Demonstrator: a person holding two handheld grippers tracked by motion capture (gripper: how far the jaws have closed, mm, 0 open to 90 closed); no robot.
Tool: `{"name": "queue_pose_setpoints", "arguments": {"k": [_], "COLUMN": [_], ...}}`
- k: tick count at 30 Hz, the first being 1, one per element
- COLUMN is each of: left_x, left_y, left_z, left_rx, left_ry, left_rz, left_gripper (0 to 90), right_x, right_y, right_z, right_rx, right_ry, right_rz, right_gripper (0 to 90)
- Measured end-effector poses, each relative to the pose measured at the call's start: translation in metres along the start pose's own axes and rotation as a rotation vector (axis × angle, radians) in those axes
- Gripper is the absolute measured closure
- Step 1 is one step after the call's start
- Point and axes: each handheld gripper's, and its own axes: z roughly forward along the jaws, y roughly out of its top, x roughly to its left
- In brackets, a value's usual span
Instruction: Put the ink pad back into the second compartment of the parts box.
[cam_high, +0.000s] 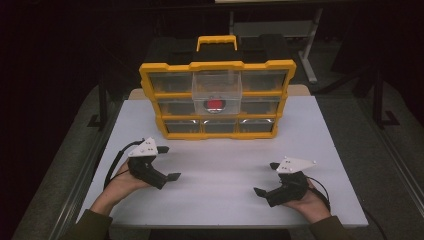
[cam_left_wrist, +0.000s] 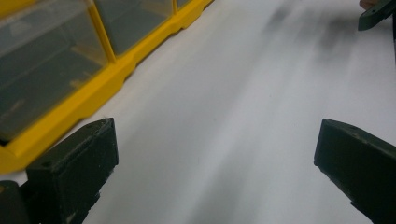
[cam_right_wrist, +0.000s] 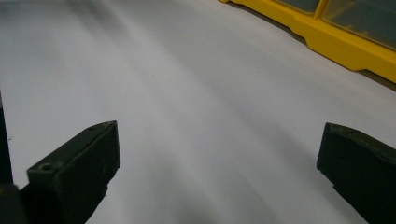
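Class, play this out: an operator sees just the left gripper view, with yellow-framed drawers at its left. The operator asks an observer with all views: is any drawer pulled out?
Observer: Yes. The high view shows the top middle drawer of the organizer pulled forward.
Operator: Anything in it?
Observer: Something red shows through its clear front.
Operator: Is my right gripper open?
Observer: Yes. The right gripper is open above the table, holding nothing, like the left gripper.
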Motion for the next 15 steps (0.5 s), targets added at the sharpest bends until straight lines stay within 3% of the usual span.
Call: {"name": "queue_pose_setpoints", "arguments": {"k": [15], "left_x": [-0.008], "left_y": [-0.038], "left_z": [0.002], "left_rx": [-0.029], "left_ry": [0.041], "left_rz": [-0.02], "left_gripper": [0.0], "right_x": [0.001], "right_y": [-0.001], "right_z": [-0.001], "right_rx": [0.001], "right_ry": [-0.001], "right_rz": [-0.002], "right_gripper": [0.0]}}
